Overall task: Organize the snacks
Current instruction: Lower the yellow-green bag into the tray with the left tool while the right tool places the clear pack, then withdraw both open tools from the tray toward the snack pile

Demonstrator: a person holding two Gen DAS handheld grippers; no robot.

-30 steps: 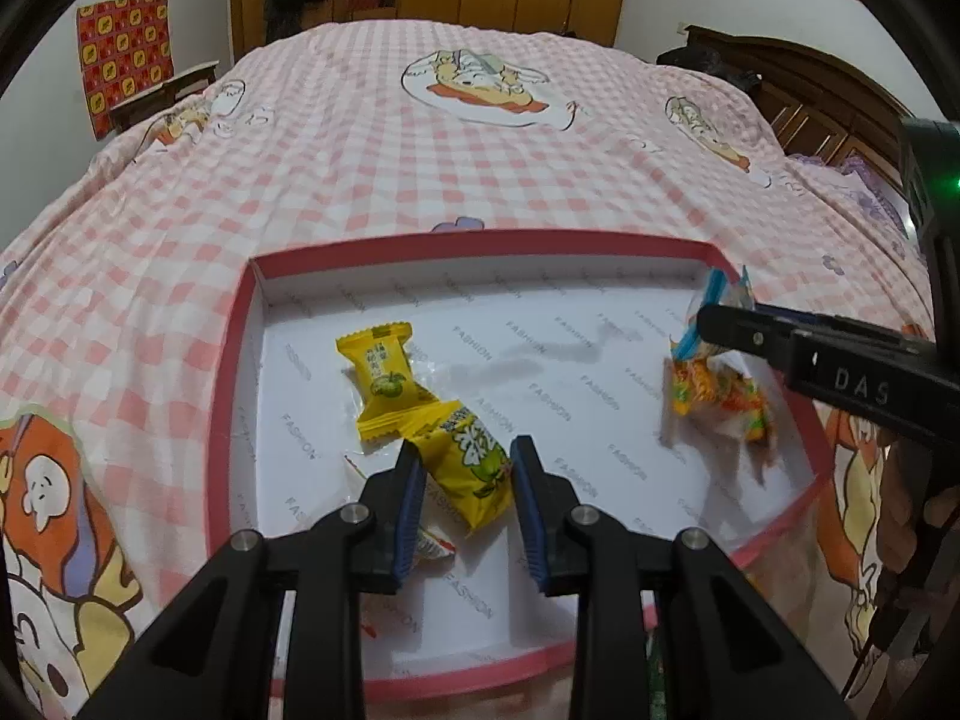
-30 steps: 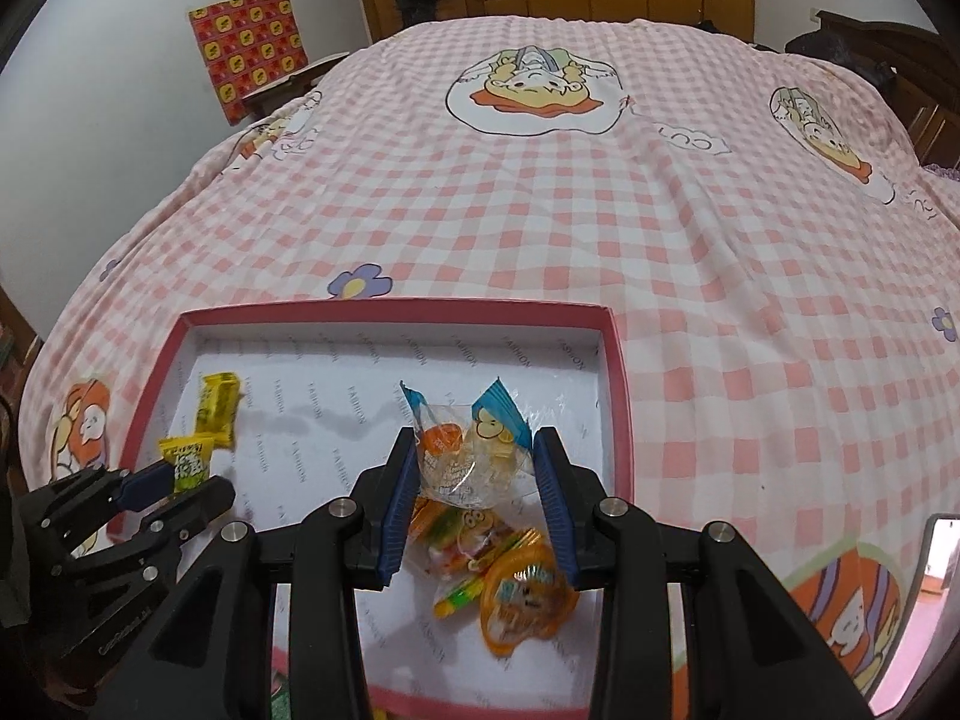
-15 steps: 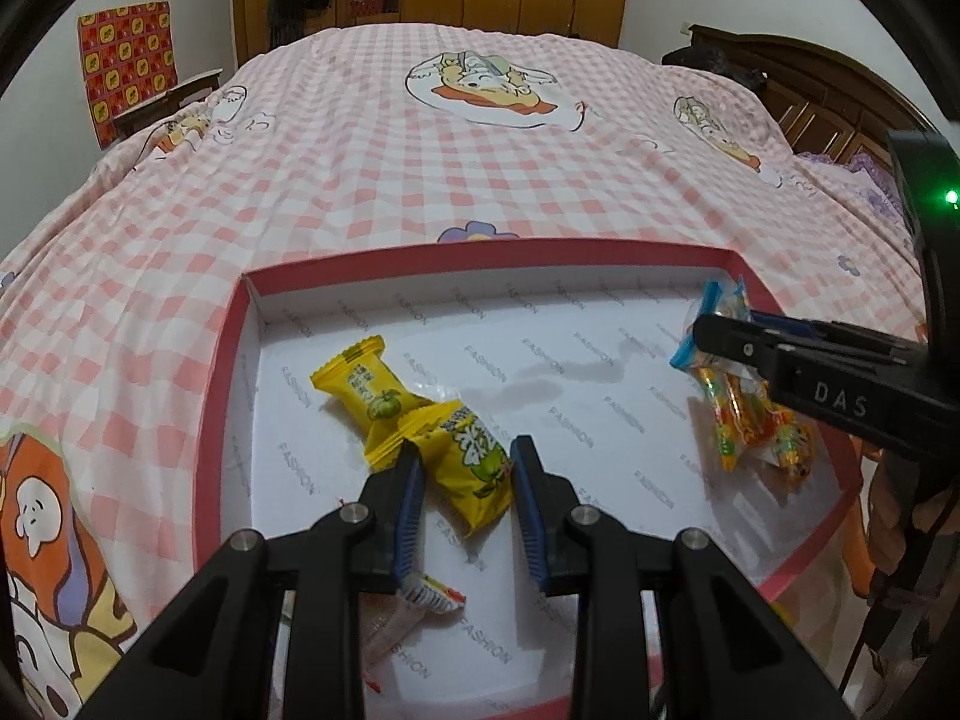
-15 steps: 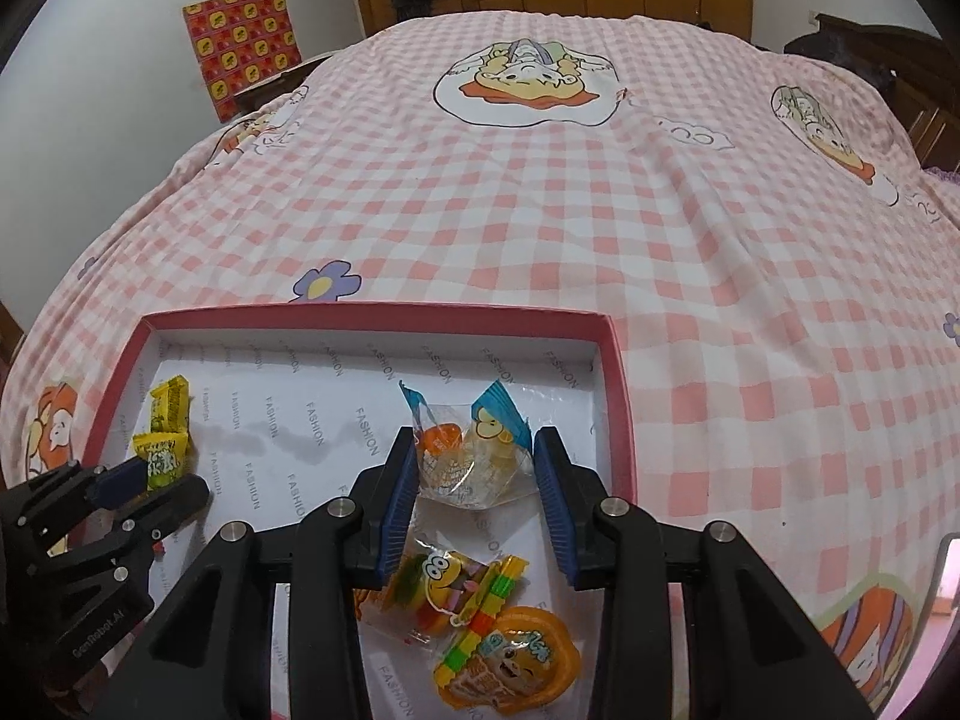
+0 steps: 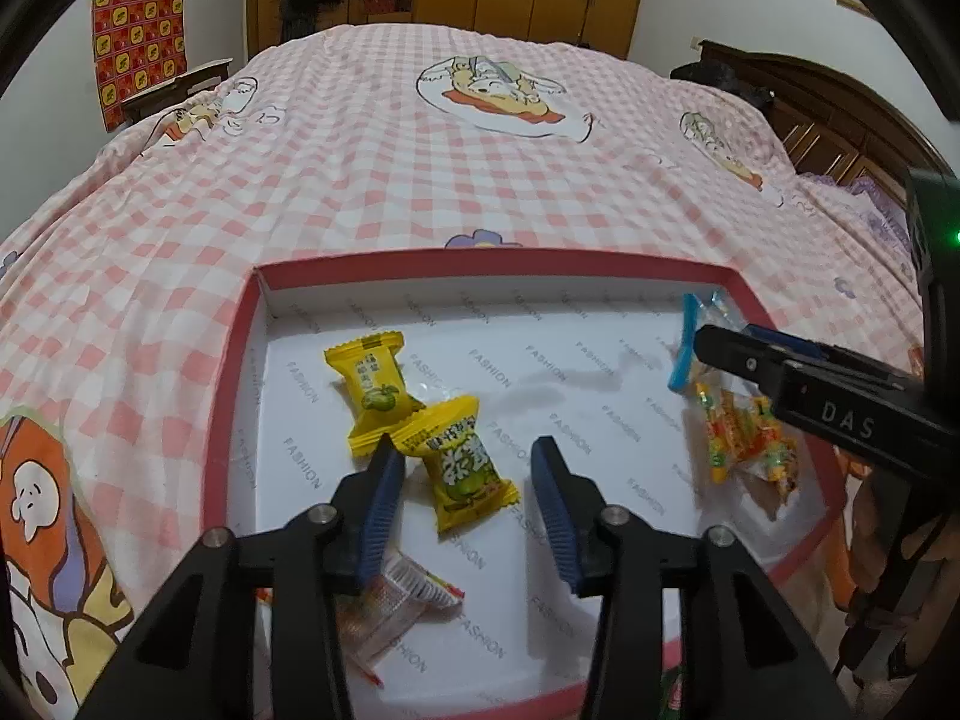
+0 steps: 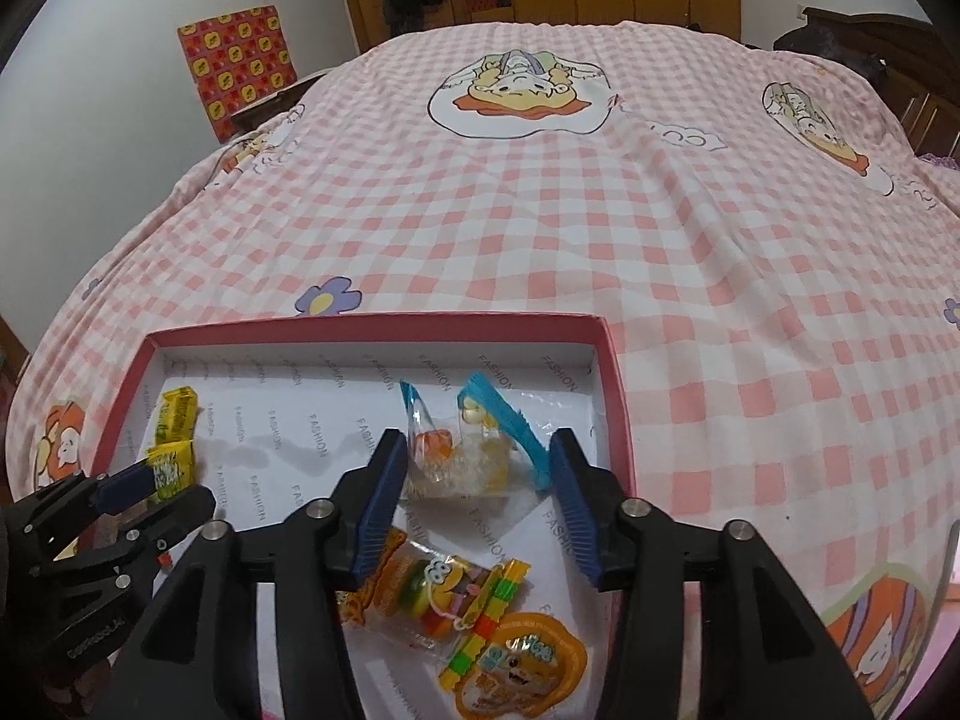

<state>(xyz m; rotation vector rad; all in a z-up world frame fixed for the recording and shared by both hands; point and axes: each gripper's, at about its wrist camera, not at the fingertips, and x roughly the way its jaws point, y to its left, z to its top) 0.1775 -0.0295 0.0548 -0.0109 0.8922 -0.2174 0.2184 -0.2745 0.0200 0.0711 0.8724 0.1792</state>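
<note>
Yellow crinkled snack packet [image 5: 467, 462] | green fruit print | lying in red-rimmed box [image 5: 228, 396]

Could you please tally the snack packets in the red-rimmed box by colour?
Yellow packets: 2
Clear packet with blue ends: 1
Clear packet with red trim: 1
Multicoloured gummy packet: 1
Orange round packet: 1
Total: 6

- Pink-and-white checked bedspread [image 6: 690, 276] with cartoon prints.
- Pink-rimmed box [image 5: 231, 372], white inside, grey lettering.
- Yellow candy wrappers [image 5: 465, 462], green fruit print.
- Clear packet [image 6: 468, 450], blue edges.
- Black tongs, blue pads [image 5: 378, 510].
</note>
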